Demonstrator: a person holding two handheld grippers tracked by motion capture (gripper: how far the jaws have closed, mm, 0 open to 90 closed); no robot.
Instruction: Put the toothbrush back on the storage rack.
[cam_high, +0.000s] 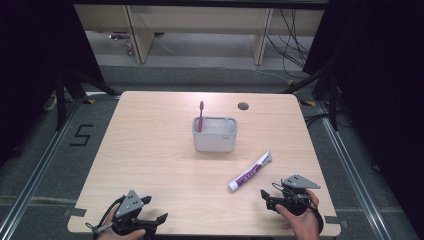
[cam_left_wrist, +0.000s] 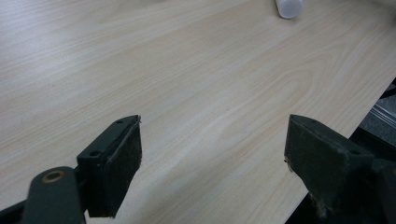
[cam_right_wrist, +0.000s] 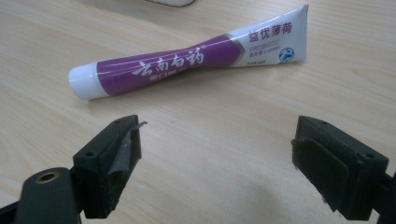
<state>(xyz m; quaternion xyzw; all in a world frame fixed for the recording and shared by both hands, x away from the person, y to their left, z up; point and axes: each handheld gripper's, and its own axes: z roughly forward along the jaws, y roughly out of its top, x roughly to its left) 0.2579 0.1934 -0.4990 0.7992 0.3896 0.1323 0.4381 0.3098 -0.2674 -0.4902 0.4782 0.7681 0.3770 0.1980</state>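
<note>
At the near edge of the desk (cam_high: 150, 150), the left gripper (cam_high: 159, 220) is resting low in the person's hand at the near left corner, its jaws standing wide apart and holding nothing, pointing across bare wood toward the right; judging from that, it is sitting idle while the other side does the work. At the near right, the right gripper (cam_high: 264, 196) is hovering just above the desk with its jaws also spread wide and empty, and they are facing the toothpaste tube (cam_right_wrist: 187, 63), which is lying flat just beyond them, apart from both jaws. The wide opening is probably meant to let the jaws straddle the tube's body. The tube is lying at a slant, its white cap (cam_right_wrist: 83, 82) pointing near and left and its flat crimped end pointing far and right, toward the middle of the desk. Farther back, near the centre, a grey holder (cam_high: 215, 135) is standing upright; a red toothbrush (cam_high: 201, 116) is leaning in its left side, head up, and the rest of the holder is looking empty, likely leaving room for the tube.
</note>
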